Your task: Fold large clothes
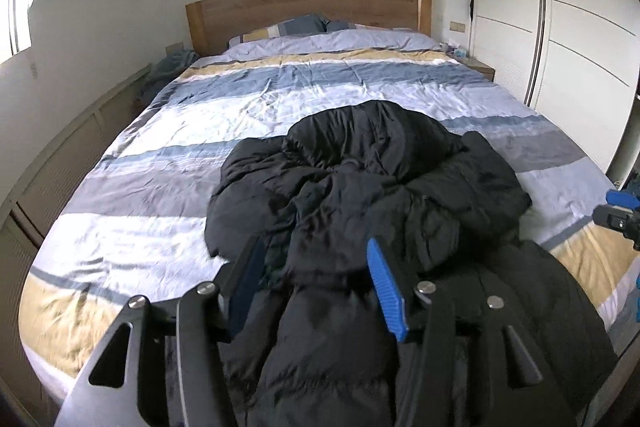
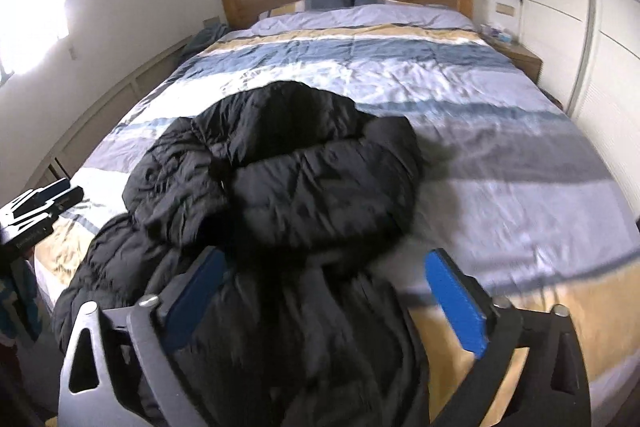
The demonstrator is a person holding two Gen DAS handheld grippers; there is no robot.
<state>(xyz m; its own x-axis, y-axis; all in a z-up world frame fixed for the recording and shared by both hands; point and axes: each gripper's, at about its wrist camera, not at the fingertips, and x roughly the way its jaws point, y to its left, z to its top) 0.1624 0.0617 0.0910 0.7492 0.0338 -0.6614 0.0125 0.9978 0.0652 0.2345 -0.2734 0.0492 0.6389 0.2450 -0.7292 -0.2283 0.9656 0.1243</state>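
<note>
We have the black puffer jacket (image 1: 360, 195) heaped in a loose mound at the foot of the bed (image 1: 160, 187), its lower part trailing off the near edge toward us. The risk we see: the slippery, bulky fabric could slide further off the edge under its own weight (the hanging part looks heavy), and any grab at a single fold would drag the whole mound rather than spread it flat. Our left gripper (image 1: 316, 291) has its jaws partly spread, jacket fabric lying between them, though whether the pads press on it we cannot tell. Our right gripper (image 2: 324, 291) has its jaws spread wide, jacket between them but the right pad clear of the cloth.
</note>
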